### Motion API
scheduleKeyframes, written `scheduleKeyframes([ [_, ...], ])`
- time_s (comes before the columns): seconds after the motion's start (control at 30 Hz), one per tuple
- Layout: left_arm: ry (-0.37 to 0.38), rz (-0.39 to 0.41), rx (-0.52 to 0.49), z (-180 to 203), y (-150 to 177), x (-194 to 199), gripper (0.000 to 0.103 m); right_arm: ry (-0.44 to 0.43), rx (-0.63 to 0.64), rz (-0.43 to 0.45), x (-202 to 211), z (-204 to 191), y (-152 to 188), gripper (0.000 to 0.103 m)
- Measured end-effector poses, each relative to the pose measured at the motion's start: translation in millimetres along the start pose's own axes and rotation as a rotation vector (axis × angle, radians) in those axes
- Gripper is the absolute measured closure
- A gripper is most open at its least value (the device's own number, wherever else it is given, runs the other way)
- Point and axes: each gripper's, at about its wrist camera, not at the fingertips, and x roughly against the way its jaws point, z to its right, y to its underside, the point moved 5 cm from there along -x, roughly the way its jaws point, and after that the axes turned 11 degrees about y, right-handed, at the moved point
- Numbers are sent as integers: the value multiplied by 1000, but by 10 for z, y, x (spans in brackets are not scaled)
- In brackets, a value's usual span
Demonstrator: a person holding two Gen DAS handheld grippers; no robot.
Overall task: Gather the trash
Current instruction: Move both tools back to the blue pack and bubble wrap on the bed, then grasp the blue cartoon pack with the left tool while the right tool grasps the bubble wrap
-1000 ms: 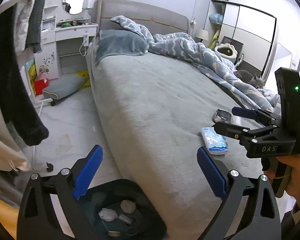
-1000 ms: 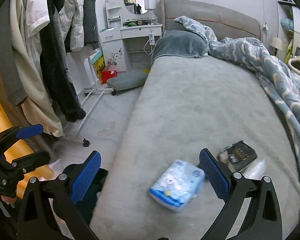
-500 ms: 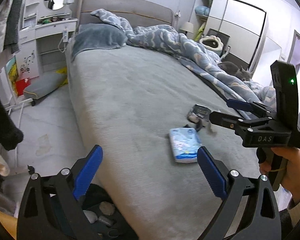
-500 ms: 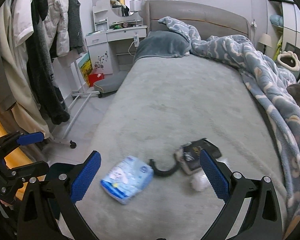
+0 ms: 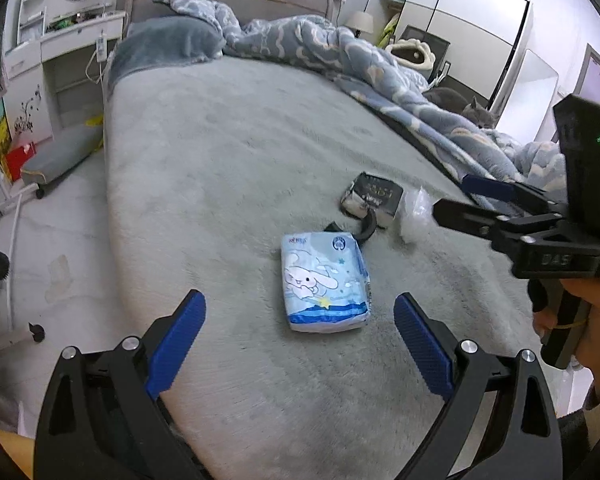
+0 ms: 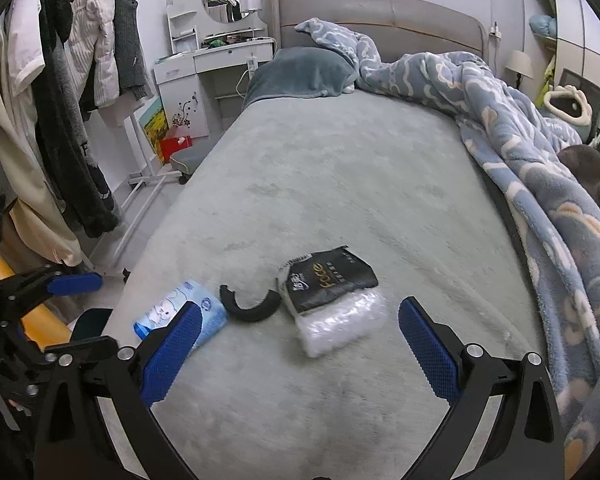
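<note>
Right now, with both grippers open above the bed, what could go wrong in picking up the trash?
The black curved piece lies against the black packet, so the right gripper may catch both. The blue tissue pack looks soft and may slip from the left gripper. The cat on the blanket may move in.

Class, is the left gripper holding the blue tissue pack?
No. The left gripper is open and empty, with the blue tissue pack lying on the bed.

Low in the frame, the right gripper is hovering with its jaws spread wide above the grey bed. A black tissue pack, black curved piece and blue tissue pack are lying between its fingers.
</note>
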Motion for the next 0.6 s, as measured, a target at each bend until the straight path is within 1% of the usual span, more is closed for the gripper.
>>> scheduleKeyframes([
  [0.17,17,-37,18,25,27,-208,6,-6,20,-9,-26,79,42,3],
  [0.3,-1,-52,7,56,30,-357,7,-19,28,-17,-56,131,60,3],
  [0.5,-20,-63,-10,84,6,-481,7,-38,53,-42,-150,192,96,3],
  [0.53,-22,-65,-12,84,2,-500,8,-40,55,-46,-160,194,105,3],
  [0.6,-34,-73,-13,71,-1,-543,14,-44,53,-61,-211,204,118,3],
])
